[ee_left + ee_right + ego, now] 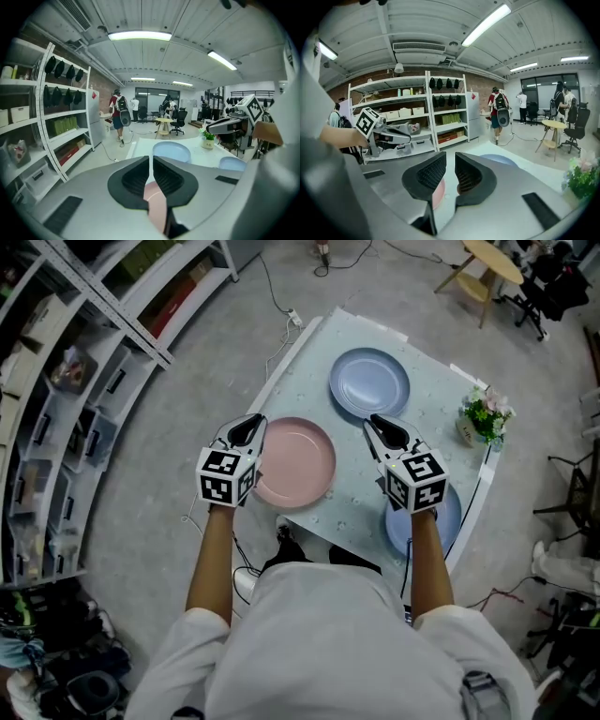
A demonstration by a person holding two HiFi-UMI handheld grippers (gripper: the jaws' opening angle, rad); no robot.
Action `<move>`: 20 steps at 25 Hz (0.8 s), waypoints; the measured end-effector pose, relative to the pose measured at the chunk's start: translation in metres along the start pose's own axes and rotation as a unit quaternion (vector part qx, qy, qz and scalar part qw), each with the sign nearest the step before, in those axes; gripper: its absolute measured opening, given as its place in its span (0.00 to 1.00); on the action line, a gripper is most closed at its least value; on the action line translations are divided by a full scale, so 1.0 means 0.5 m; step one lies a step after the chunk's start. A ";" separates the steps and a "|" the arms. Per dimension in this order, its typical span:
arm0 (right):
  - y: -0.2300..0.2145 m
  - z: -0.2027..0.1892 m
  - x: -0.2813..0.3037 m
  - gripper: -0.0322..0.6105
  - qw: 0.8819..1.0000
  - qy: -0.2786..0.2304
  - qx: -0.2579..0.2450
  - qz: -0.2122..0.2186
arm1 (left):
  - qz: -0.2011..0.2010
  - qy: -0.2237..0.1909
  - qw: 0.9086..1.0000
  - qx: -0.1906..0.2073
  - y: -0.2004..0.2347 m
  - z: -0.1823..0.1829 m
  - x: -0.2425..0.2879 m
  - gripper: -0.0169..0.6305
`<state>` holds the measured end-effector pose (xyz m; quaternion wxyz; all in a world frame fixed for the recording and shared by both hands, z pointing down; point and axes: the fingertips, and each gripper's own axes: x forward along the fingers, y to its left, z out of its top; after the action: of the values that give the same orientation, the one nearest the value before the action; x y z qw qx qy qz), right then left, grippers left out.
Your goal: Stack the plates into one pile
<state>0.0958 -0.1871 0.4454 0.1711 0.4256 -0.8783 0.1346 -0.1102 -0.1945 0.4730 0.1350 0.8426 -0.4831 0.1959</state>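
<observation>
Table is carrying three unstacked plates: pink plate near the front edge, far blue plate behind it, near blue plate under the right forearm. Left gripper is hovering over the pink rim, jaws together, empty. Right gripper is hovering right of it, jaws slightly apart, empty.

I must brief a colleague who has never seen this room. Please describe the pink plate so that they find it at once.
Find the pale table beside the tall shelving. The pink plate lies on its near left part, at the tip of the left tool. It is the only pink one: the far plate and the near right plate are blue.
</observation>
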 end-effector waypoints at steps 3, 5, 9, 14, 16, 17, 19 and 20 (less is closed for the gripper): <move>0.014 -0.027 0.026 0.16 1.000 0.017 0.007 0.003 | 0.007 0.032 0.999 -0.021 0.030 -0.068 0.012 0.12; 0.019 -0.032 0.035 0.16 1.000 0.022 0.007 0.000 | 0.010 0.069 0.997 -0.037 0.044 -0.129 0.024 0.22; 0.026 -0.029 0.055 0.16 1.000 0.028 0.006 -0.005 | 0.016 0.153 0.986 -0.064 0.066 -0.266 0.034 0.27; 0.040 -0.025 0.090 0.16 0.999 0.036 0.003 -0.009 | 0.034 0.220 0.973 -0.058 0.105 -0.382 0.024 0.29; 0.042 -0.027 0.095 0.16 0.999 0.039 0.003 -0.009 | 0.027 0.237 0.968 -0.074 0.104 -0.408 0.022 0.29; 0.043 -0.027 0.096 0.16 0.999 0.041 0.004 -0.009 | 0.024 0.245 0.966 -0.082 0.103 -0.420 0.022 0.29; 0.045 -0.028 0.097 0.15 0.999 0.043 0.004 -0.010 | 0.012 0.262 0.960 -0.101 0.097 -0.444 0.022 0.29; 0.046 -0.029 0.097 0.15 0.999 0.044 0.004 -0.011 | 0.002 0.269 0.956 -0.113 0.091 -0.458 0.024 0.29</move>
<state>0.0520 -0.2017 0.4763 0.2092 0.4294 -0.8648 0.1549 -0.1896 -0.1308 0.6835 0.3541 0.7370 -0.4494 0.3597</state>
